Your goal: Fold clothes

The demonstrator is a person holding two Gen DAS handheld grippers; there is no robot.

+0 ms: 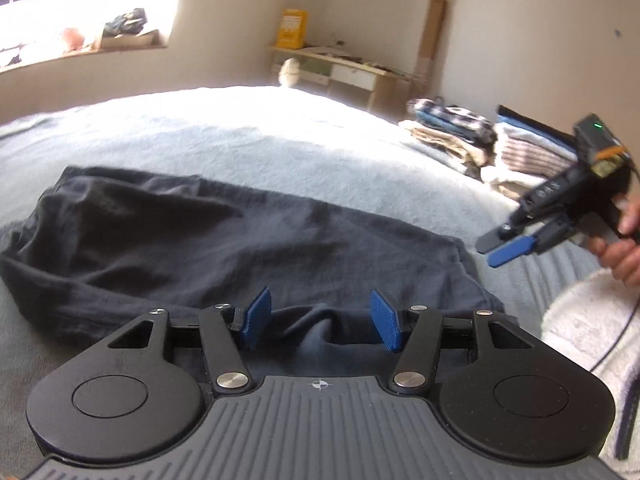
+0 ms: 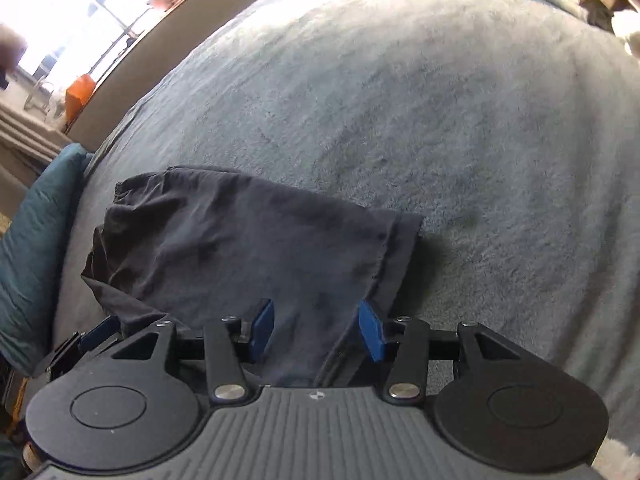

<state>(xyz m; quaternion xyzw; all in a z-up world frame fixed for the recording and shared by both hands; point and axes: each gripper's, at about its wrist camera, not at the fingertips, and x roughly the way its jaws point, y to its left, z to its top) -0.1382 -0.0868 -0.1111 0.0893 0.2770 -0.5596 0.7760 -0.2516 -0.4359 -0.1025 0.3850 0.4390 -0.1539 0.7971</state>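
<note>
A dark navy garment [image 1: 208, 236] lies crumpled and partly folded on the pale blue-grey blanket [image 1: 280, 136] of a bed. My left gripper [image 1: 320, 320] hovers over the garment's near edge, its blue pads [image 1: 256, 318] wide apart. A ridge of cloth rises between them, but neither pad presses on it. The right gripper [image 1: 506, 246] shows at the right, held by a person's hand [image 1: 624, 240], just off the garment's right corner. In the right wrist view the right gripper [image 2: 317, 330] stands open above the garment [image 2: 240, 248], cloth showing between its pads without being pinched.
Stacks of folded clothes [image 1: 452, 128] sit at the bed's far right. A white fluffy towel [image 1: 588, 320] lies near right. A teal cushion [image 2: 36, 240] lies beside the bed's left edge. A desk [image 1: 340, 68] and a window sill [image 1: 80, 44] stand beyond the bed.
</note>
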